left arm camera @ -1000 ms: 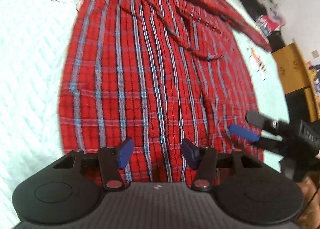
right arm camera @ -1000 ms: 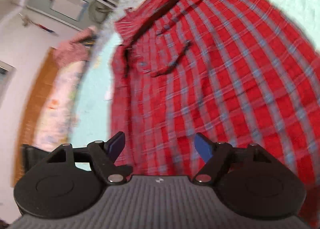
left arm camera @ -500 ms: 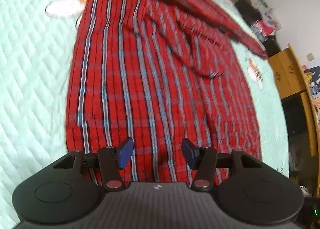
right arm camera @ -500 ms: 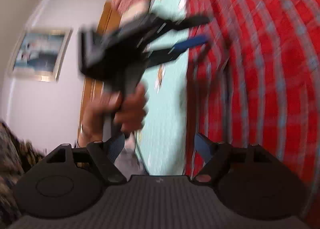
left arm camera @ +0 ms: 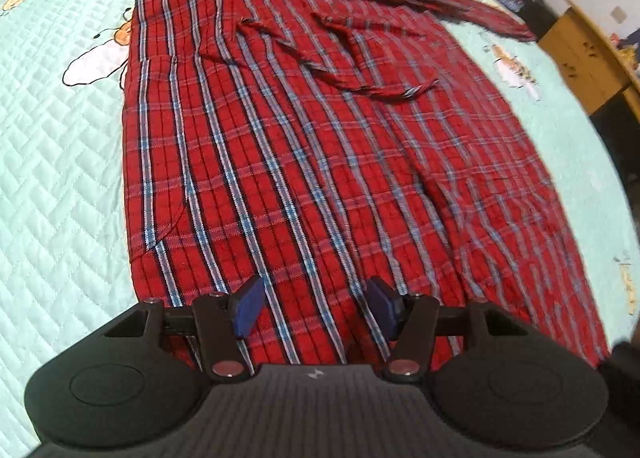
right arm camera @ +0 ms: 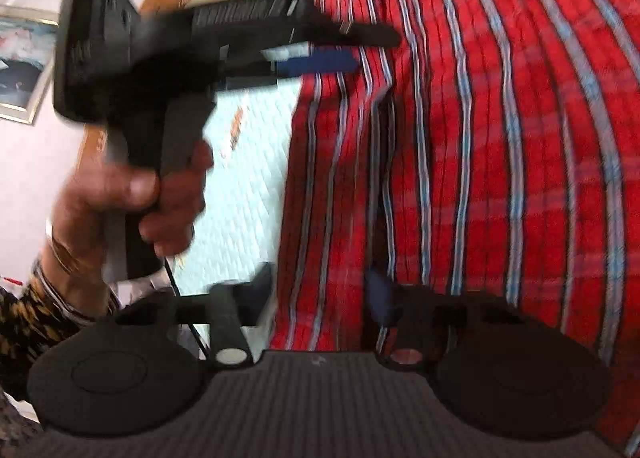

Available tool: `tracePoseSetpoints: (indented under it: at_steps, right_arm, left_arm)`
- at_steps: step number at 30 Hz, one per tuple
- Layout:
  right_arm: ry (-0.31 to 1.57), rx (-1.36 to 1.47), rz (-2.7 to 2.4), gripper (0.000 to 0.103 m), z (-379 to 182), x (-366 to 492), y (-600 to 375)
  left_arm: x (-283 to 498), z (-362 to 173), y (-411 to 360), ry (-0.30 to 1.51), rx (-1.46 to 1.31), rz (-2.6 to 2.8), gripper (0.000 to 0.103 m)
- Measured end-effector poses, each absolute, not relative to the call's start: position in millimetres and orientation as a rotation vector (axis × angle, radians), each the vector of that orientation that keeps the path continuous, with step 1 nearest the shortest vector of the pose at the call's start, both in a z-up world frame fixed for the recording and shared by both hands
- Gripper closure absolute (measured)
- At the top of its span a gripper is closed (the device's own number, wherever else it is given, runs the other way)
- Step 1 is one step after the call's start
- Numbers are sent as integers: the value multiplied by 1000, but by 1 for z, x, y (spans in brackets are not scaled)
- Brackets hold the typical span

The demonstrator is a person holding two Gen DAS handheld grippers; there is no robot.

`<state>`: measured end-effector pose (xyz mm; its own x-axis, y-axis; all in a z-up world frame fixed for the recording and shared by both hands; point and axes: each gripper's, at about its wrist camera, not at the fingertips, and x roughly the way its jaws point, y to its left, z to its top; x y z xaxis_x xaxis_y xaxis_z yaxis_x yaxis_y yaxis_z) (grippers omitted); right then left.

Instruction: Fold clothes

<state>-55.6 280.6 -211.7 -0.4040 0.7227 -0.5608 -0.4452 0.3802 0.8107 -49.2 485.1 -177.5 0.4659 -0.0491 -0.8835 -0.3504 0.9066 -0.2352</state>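
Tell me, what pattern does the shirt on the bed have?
The shirt is red plaid with blue-and-white stripes, clearest in the left wrist view.

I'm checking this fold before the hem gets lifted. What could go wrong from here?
1. The left gripper hangs open over the plaid shirt's hem, not gripping it; the right gripper's jaws have just been closing at the shirt's corner, so a lift may go lopsided.
2. The creased sleeve could get folded in.

Left wrist view: looking steeply down along the red plaid shirt [left arm camera: 320, 162] toward its far collar. Right wrist view: close above the hem corner, facing left. Shared: that shirt, pale green quilted bedspread [right arm camera: 248, 178].
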Motion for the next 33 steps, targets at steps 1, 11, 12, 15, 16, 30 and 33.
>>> tracePoseSetpoints:
  at_steps: [1, 11, 12, 15, 16, 30, 33]
  right_arm:
    - [1526, 251, 1288, 79, -214, -58, 281]
    - [1570, 528, 1262, 101, -211, -41, 247]
    - [1579, 532, 1258, 101, -214, -40, 243]
    - [1628, 421, 1221, 101, -238, -46, 237]
    - [1629, 430, 1219, 102, -243, -47, 234]
    - [1542, 435, 1321, 51, -205, -55, 222]
    - [1605, 318, 1249, 70, -231, -65, 225]
  left_arm:
    - [-47, -179, 484, 1079, -408, 194, 43]
    - [-39, -171, 477, 1005, -380, 153, 42]
    - [-37, -173, 476, 1007, -370, 151, 42]
    - [-34, -188, 473, 1031, -347, 165, 42]
    - [-35, -189, 472, 1023, -340, 163, 41]
    - [-57, -191, 469, 1012, -469, 116, 38]
    - [-49, -193, 463, 1041, -457, 126, 34]
